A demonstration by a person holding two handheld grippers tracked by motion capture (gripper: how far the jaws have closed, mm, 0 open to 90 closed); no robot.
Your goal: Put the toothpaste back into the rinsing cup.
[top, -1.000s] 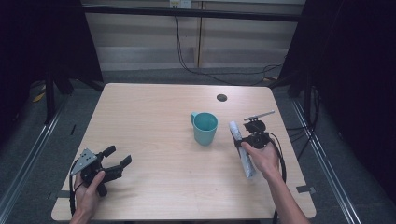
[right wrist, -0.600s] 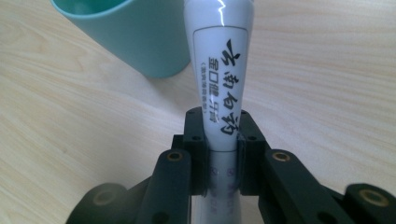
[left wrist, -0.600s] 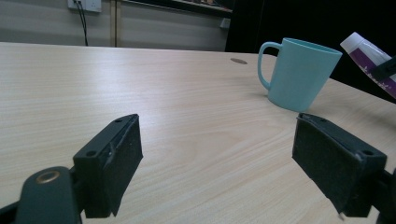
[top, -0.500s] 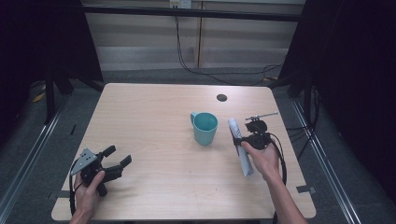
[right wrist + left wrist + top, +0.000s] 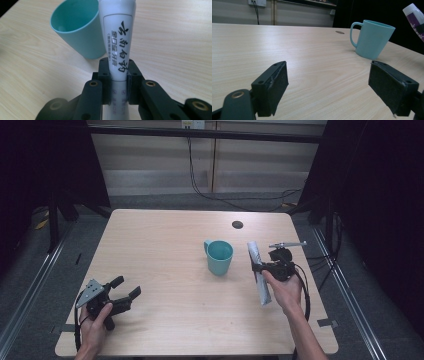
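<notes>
Beside the teal mug (image 5: 219, 257), right fingers (image 5: 105, 72) pinching white tube (image 5: 117, 42) ready for dropping in, left fingers (image 5: 273, 86) spread, idle.

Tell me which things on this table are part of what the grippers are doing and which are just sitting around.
In the job:
- white tube, clamped in the right gripper
- teal mug, right beside it

Lying about:
- left gripper, open, idle
- black grommet in the table
</notes>
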